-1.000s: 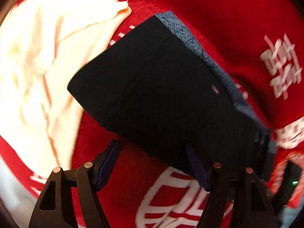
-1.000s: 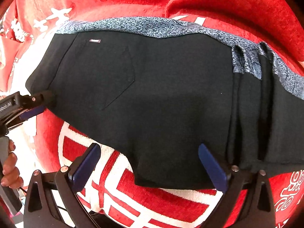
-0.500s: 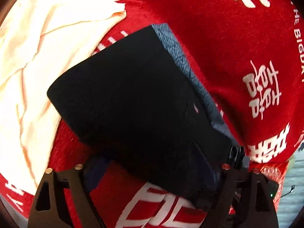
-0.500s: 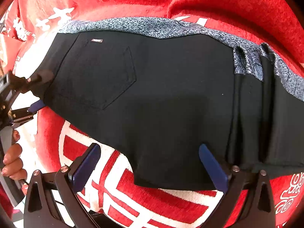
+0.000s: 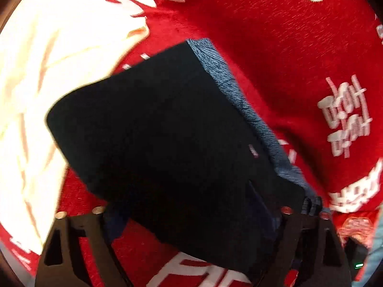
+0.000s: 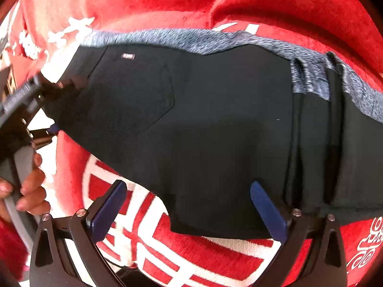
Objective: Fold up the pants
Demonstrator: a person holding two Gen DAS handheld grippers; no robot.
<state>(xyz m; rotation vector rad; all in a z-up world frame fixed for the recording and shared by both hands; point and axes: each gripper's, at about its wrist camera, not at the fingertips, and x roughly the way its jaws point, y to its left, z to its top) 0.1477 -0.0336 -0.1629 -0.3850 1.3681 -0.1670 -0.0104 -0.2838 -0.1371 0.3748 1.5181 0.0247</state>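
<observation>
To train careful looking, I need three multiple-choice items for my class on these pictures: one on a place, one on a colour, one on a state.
1. The black pants lie on:
A a red cloth with white characters
B a bare wooden floor
C a blue tray

2. The strip along the pants' waist edge is:
A yellow
B grey-blue
C green

3. The right tool is:
A shut on a sock
B shut with nothing in it
C open

Key:
1 A, red cloth shows all round the pants.
2 B, the speckled grey-blue strip runs along their top edge.
3 C, its blue pads stand far apart over the pants' lower edge.
</observation>
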